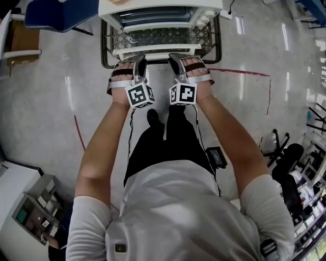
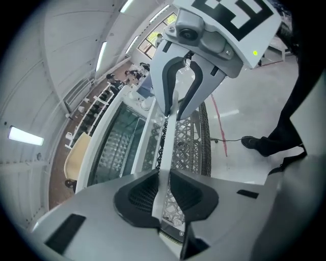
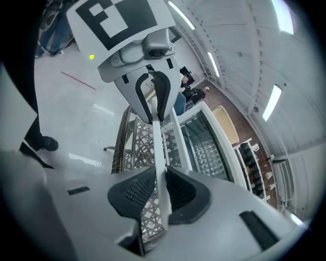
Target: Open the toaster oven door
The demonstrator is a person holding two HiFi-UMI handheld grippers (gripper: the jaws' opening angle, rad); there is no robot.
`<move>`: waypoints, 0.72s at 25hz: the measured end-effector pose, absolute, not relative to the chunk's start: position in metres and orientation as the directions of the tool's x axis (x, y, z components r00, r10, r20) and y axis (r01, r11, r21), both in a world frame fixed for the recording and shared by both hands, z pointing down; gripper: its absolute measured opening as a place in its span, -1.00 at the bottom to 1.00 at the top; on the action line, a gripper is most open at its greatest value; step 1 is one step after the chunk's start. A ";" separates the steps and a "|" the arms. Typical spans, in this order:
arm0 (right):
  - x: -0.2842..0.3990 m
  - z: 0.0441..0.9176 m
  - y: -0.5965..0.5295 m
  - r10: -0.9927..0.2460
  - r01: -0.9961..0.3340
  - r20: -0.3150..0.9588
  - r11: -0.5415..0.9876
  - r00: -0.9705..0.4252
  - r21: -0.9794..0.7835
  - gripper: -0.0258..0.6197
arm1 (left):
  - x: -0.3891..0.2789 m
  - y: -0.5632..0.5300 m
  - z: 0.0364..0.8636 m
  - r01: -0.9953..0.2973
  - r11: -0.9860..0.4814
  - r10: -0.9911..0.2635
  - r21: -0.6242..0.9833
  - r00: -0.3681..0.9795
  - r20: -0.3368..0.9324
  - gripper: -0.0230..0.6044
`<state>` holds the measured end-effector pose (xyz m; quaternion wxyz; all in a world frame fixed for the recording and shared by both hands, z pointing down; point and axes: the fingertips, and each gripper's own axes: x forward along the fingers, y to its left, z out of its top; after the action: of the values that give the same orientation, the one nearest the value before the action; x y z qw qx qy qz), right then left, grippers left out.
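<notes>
The white toaster oven (image 1: pixel 158 7) stands at the top of the head view. Its glass door (image 1: pixel 158 36) is tipped out toward me, and a wire rack shows through the pane. Along the door's near edge runs the white handle bar (image 1: pixel 158 51). My left gripper (image 1: pixel 138 63) and right gripper (image 1: pixel 178 61) sit side by side on that bar. In the left gripper view the handle bar (image 2: pixel 165 148) runs between the pads of my left gripper (image 2: pixel 164 196) to the right gripper (image 2: pixel 175 109) further along. The right gripper view shows the handle bar (image 3: pixel 159 153) clamped in my right gripper (image 3: pixel 162 191), with the left gripper (image 3: pixel 155 109) beyond.
A black lattice stand (image 1: pixel 104 51) frames the oven's front. A blue chair (image 1: pixel 61 12) stands at the far left, and a grey cabinet (image 1: pixel 25 204) at the near left. Red tape (image 1: pixel 239 72) marks the shiny floor on the right. Racks of gear (image 1: pixel 305 178) line the right edge.
</notes>
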<state>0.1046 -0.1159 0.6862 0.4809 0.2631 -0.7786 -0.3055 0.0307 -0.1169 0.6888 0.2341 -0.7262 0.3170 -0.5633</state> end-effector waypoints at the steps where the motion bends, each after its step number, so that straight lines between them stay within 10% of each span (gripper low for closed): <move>1: 0.104 0.693 -0.115 -0.715 -0.115 0.577 0.662 -0.396 0.741 -0.68 | 0.030 -0.116 0.695 -0.181 -0.680 -0.733 -0.710 0.166 0.660 -0.64; 18: 0.107 0.775 -0.083 -0.763 -0.097 0.513 0.589 -0.393 0.802 -0.67 | 0.032 -0.083 0.776 -0.125 -0.611 -0.787 -0.782 0.205 0.582 -0.63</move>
<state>0.1075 -0.0825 0.7755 0.4718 0.2843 -0.7562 -0.3532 0.0317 -0.0834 0.7759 0.3043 -0.7140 0.3191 -0.5438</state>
